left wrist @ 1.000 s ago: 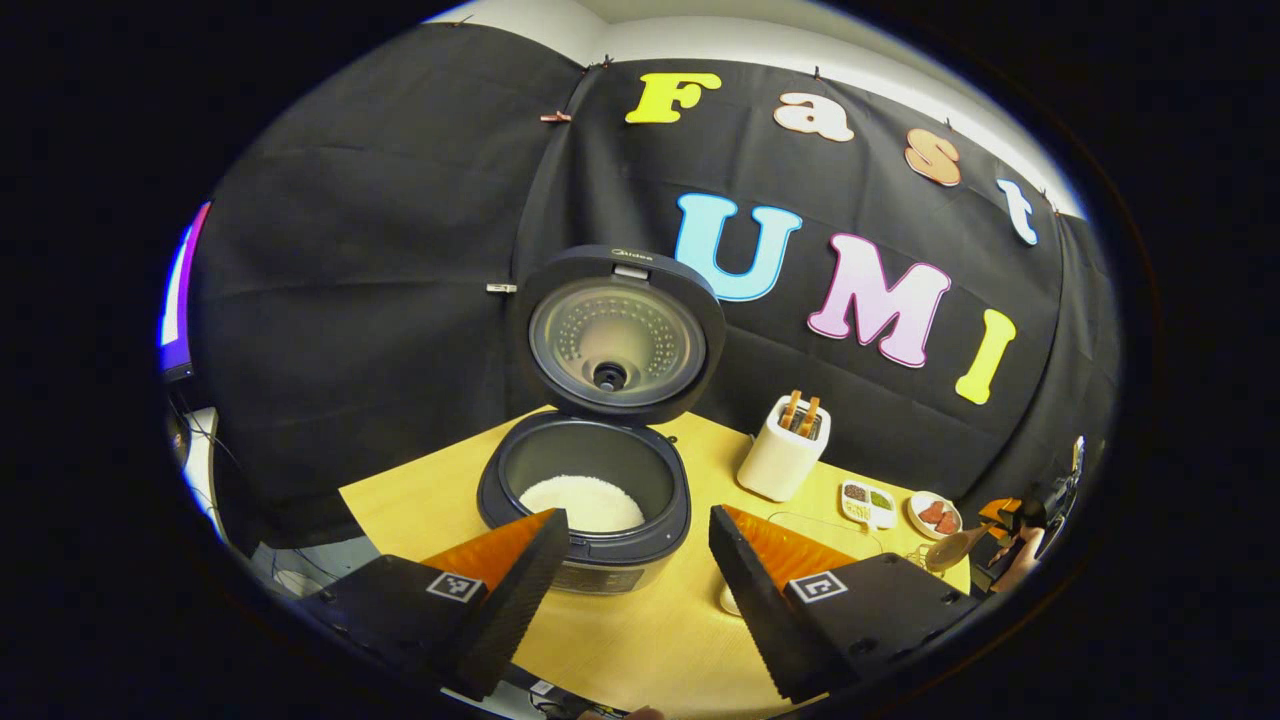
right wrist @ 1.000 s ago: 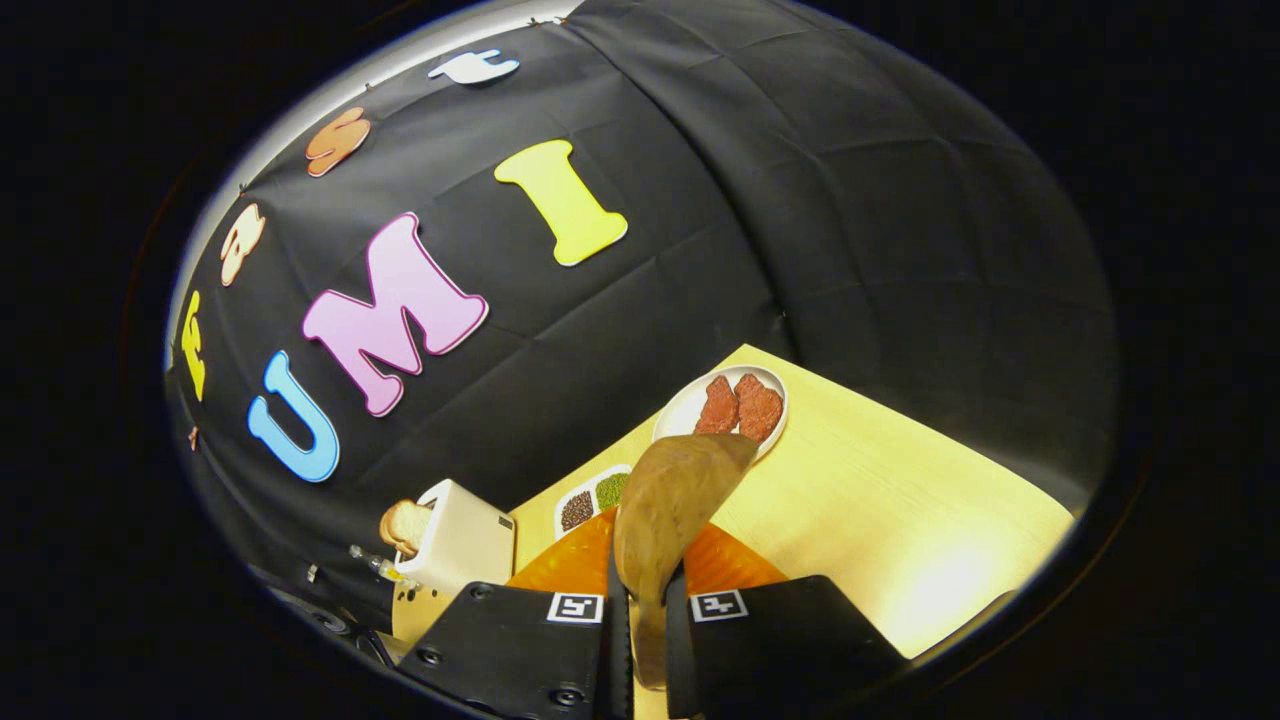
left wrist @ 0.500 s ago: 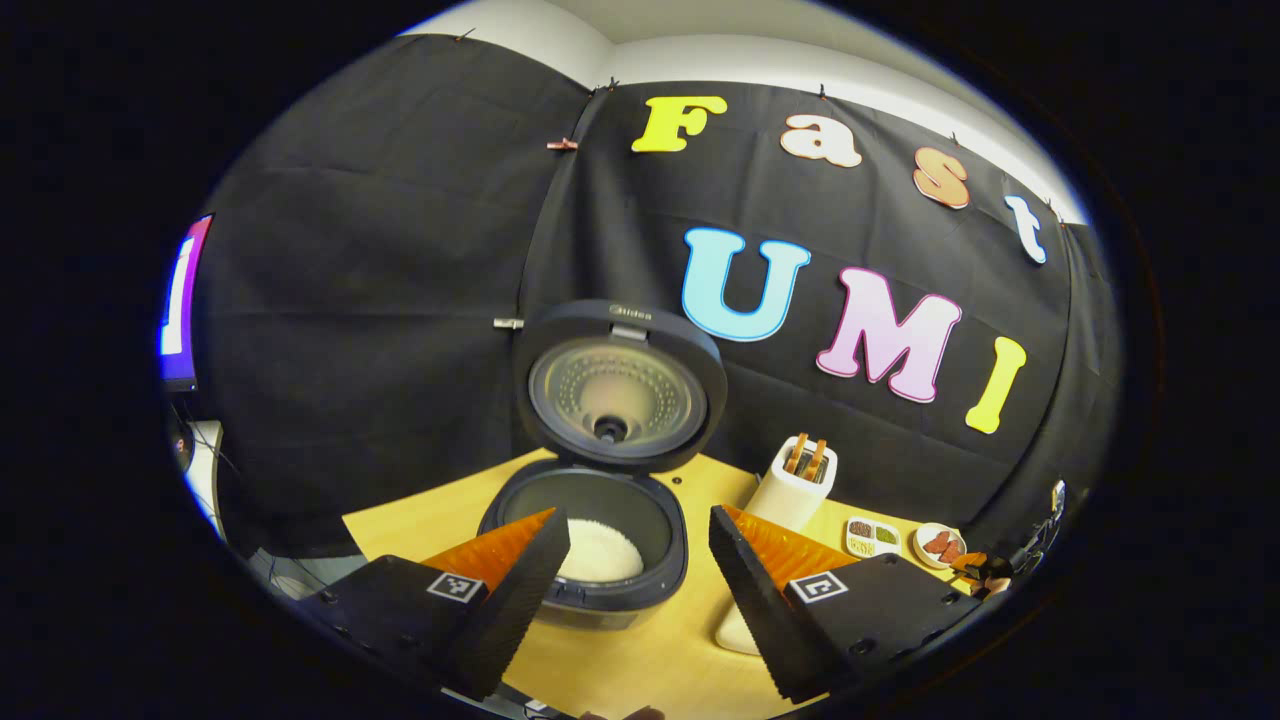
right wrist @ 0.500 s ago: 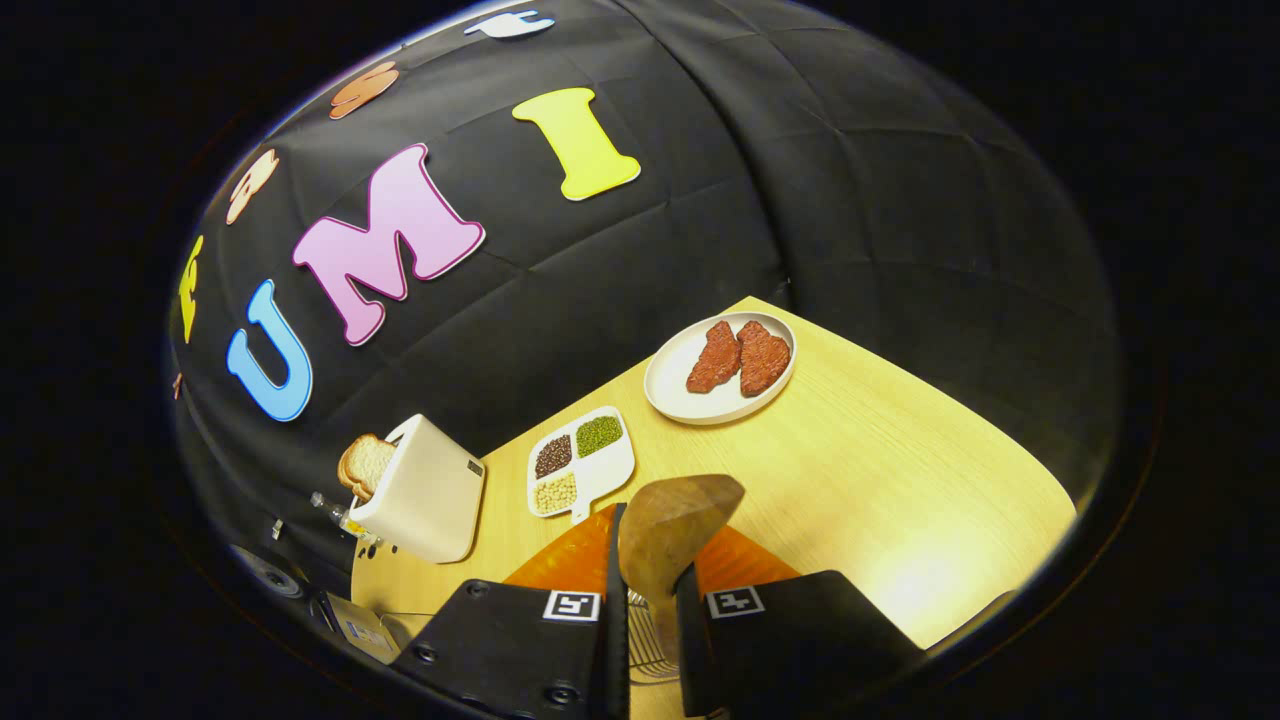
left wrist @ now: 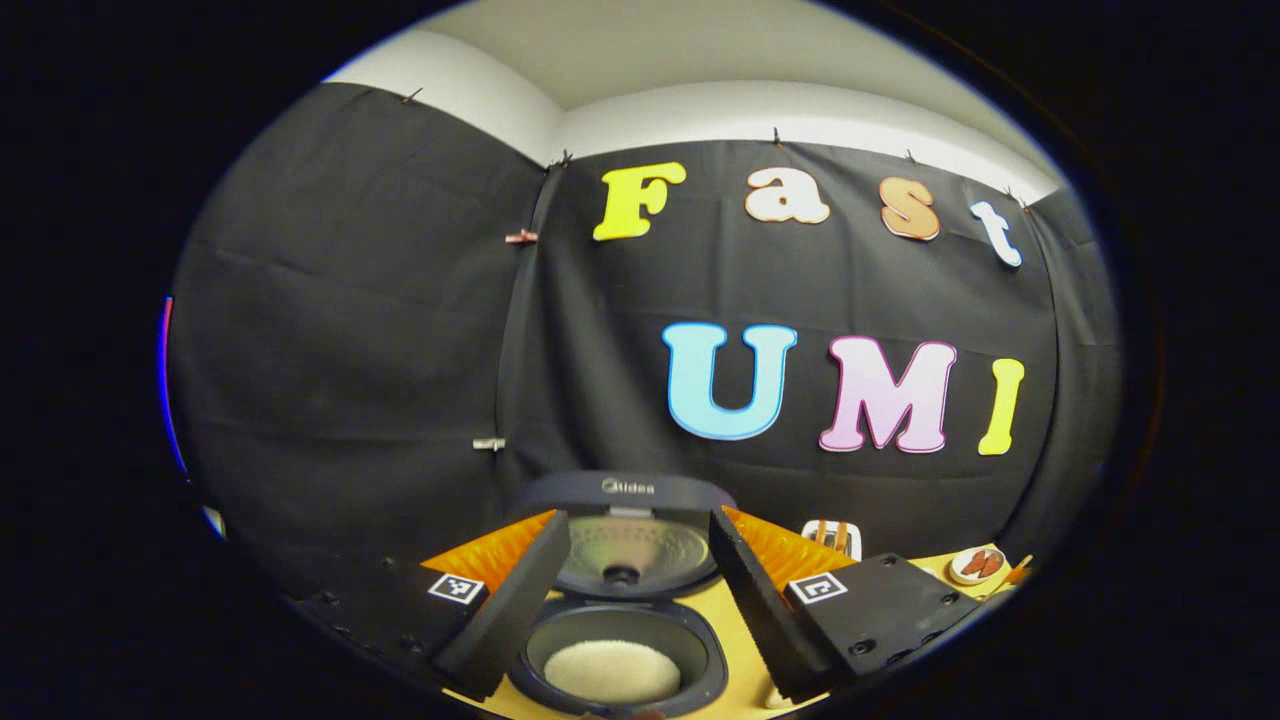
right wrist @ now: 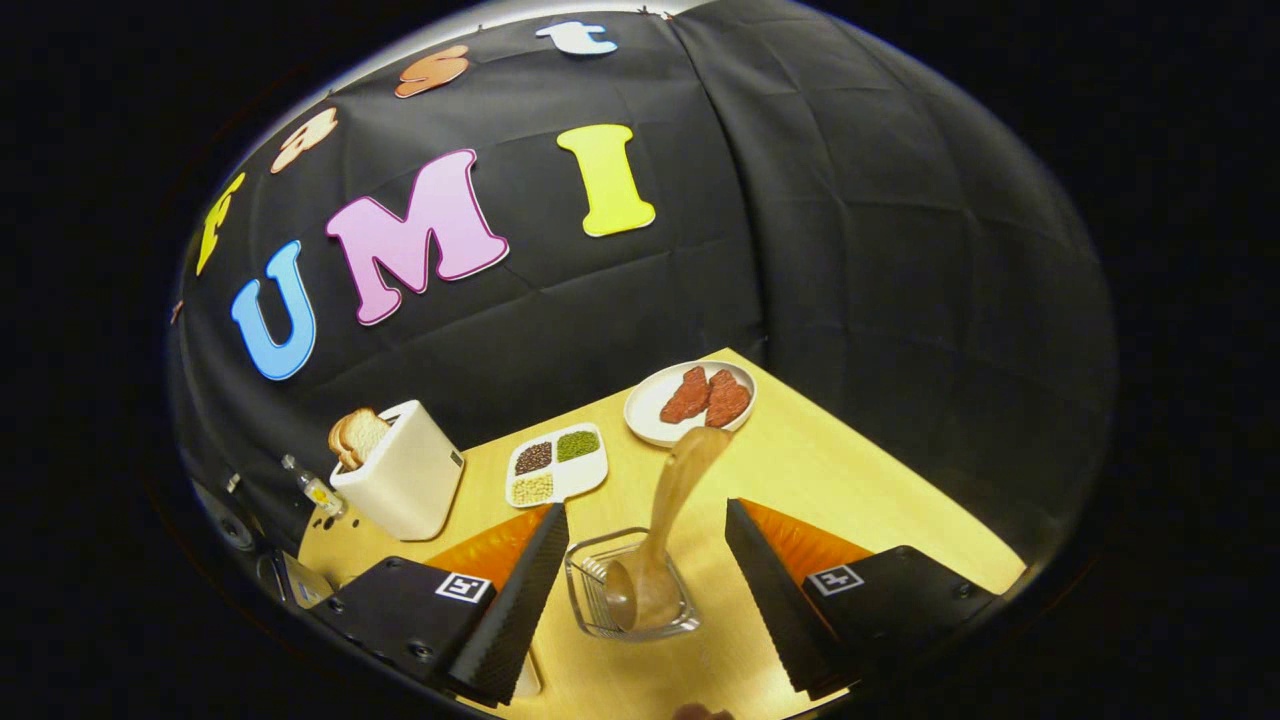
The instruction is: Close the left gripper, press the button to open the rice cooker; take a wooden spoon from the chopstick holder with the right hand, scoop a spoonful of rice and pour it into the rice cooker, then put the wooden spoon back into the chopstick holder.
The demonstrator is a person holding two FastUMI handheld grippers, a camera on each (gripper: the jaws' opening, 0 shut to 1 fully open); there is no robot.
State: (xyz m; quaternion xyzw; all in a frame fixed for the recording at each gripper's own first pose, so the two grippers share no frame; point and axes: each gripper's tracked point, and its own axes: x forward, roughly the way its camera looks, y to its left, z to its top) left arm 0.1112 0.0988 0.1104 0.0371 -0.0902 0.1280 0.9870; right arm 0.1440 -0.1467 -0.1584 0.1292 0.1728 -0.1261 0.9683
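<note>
The right gripper (right wrist: 640,560) was spread wide, empty; the wooden spoon (right wrist: 668,530) stood in the clear holder (right wrist: 628,595) on the tabletop (right wrist: 850,480). The left gripper (left wrist: 640,570) gaped above the open rice cooker (left wrist: 620,640).

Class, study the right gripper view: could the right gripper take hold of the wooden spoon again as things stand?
Probably yes. The right gripper is open, and the wooden spoon stands in the clear chopstick holder directly between its fingers, handle leaning up and away. Nothing lies between them.
</note>
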